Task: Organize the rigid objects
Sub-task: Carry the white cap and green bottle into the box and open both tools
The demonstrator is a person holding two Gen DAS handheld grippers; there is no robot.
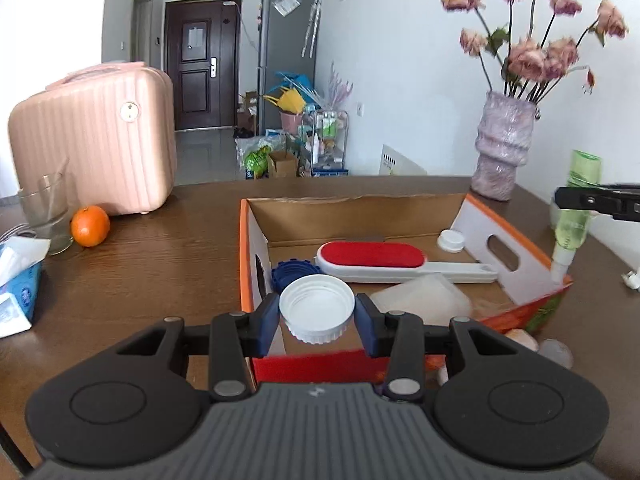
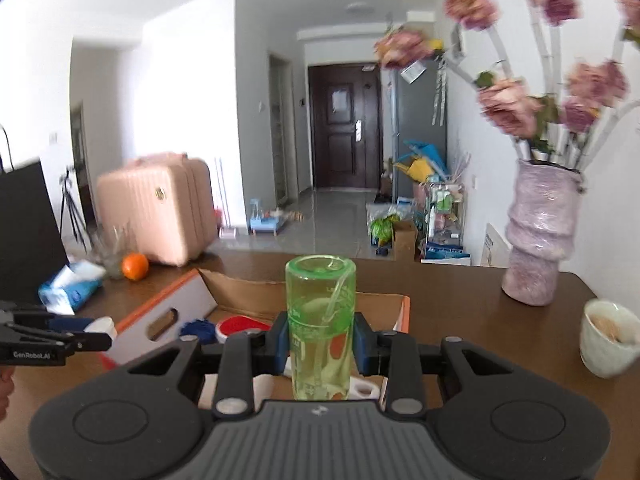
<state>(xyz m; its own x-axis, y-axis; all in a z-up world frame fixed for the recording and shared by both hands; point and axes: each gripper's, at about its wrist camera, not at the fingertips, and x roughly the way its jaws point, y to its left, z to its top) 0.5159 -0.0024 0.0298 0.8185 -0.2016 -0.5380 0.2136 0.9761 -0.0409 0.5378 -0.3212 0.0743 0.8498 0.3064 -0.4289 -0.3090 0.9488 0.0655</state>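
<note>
My left gripper [image 1: 317, 314] is shut on a white screw lid [image 1: 316, 307] and holds it over the near edge of an open orange cardboard box [image 1: 245, 248]. Inside the box lie a red lint brush [image 1: 396, 262], a blue lid [image 1: 294, 274], a small white cap [image 1: 451, 240] and a clear plastic piece [image 1: 424, 300]. My right gripper [image 2: 322, 344] is shut on a green spray bottle [image 2: 320, 324], held nozzle down above the box's right side; the bottle also shows in the left wrist view [image 1: 576, 208]. The box shows below it [image 2: 176, 304].
On the brown table stand a pink suitcase [image 1: 96, 140], an orange [image 1: 90, 226], a glass [image 1: 46, 212], a tissue pack [image 1: 20, 280], a purple vase of flowers [image 1: 504, 148] and a white cup [image 2: 608, 338]. Pale round objects [image 1: 556, 352] lie by the box's right corner.
</note>
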